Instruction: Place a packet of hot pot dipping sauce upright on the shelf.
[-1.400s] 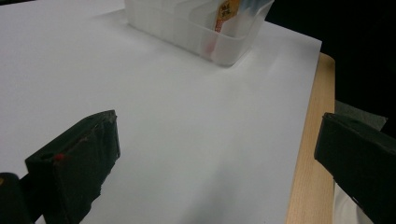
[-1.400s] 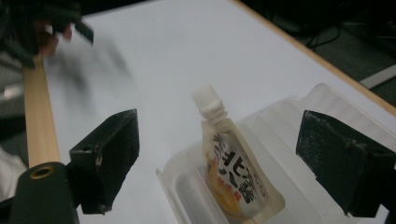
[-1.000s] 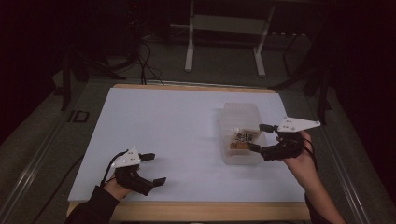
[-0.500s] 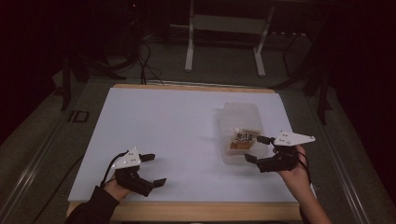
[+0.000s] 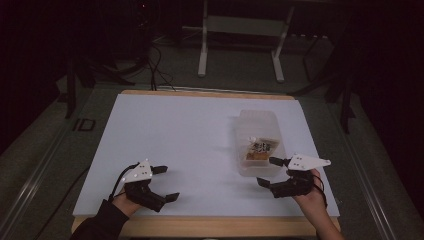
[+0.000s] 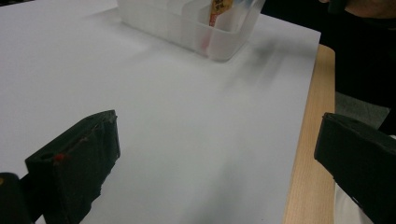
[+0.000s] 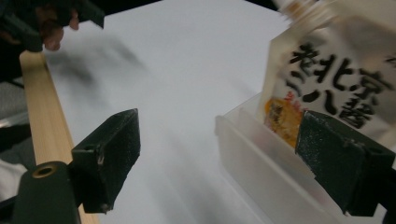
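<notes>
A translucent plastic container (image 5: 256, 125) stands at the right of the white table, and a printed sauce packet (image 5: 263, 148) leans in its near end. My right gripper (image 5: 266, 171) is open just in front of the container's near wall, holding nothing. In the right gripper view the packet (image 7: 336, 79) rises behind the container wall (image 7: 261, 163), beyond the spread jaws of the right gripper (image 7: 219, 140). My left gripper (image 5: 168, 183) rests open near the front left edge. From the left gripper (image 6: 217, 140), the container (image 6: 205, 28) lies far ahead.
The white sheet (image 5: 190, 135) covers the table, with a wooden rim (image 5: 210, 226) along the front edge. That wooden rim (image 6: 310, 140) runs close beside the left gripper's jaws. Dark floor, cables and a stand's legs (image 5: 240, 45) lie beyond the far edge.
My right gripper has drawn back toward the front edge, from beside the container to just before its near wall. The left gripper and the packet have stayed put.
</notes>
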### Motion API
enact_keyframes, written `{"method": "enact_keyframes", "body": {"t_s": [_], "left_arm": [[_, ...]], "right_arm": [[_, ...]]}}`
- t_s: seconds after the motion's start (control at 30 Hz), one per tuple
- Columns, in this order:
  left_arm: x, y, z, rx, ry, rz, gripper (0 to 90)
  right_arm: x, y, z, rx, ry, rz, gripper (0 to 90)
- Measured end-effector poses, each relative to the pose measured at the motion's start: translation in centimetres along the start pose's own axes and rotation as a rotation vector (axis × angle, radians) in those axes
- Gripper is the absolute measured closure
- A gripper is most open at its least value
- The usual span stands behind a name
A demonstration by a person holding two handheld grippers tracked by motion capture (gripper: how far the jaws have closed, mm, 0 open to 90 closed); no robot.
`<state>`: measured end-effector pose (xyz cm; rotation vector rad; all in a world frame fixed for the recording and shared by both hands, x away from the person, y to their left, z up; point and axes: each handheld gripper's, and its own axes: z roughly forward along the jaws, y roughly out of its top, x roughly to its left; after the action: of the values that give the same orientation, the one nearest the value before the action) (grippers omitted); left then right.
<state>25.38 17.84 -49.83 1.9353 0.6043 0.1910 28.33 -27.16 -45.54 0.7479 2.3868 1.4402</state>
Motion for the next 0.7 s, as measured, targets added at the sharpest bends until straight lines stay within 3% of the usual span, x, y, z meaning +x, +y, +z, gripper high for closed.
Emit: {"method": "enact_keyframes", "body": {"t_s": [0.13, 0.3, 0.47, 0.57, 0.7], "left_arm": [[-0.1, 0.0, 0.1, 0.008, -0.005, 0.007, 0.7], [-0.1, 0.0, 0.2, 0.009, -0.009, 0.009, 0.7], [-0.2, 0.0, 0.2, 0.012, -0.009, 0.014, 0.7], [-0.3, 0.0, 0.2, 0.01, -0.011, 0.02, 0.7], [-0.3, 0.0, 0.2, 0.012, -0.008, 0.024, 0.7]], "right_arm": [[0.3, -0.4, 0.2, 0.006, 0.015, -0.008, 14.1], [0.5, -1.2, 0.3, 0.043, -0.004, -0.047, 14.1], [0.5, -1.4, 0.3, 0.039, 0.018, -0.052, 14.0], [0.7, -1.5, 0.6, 0.039, 0.048, -0.088, 14.1], [0.7, -1.7, 0.7, 0.041, 0.066, -0.082, 14.1]]}}
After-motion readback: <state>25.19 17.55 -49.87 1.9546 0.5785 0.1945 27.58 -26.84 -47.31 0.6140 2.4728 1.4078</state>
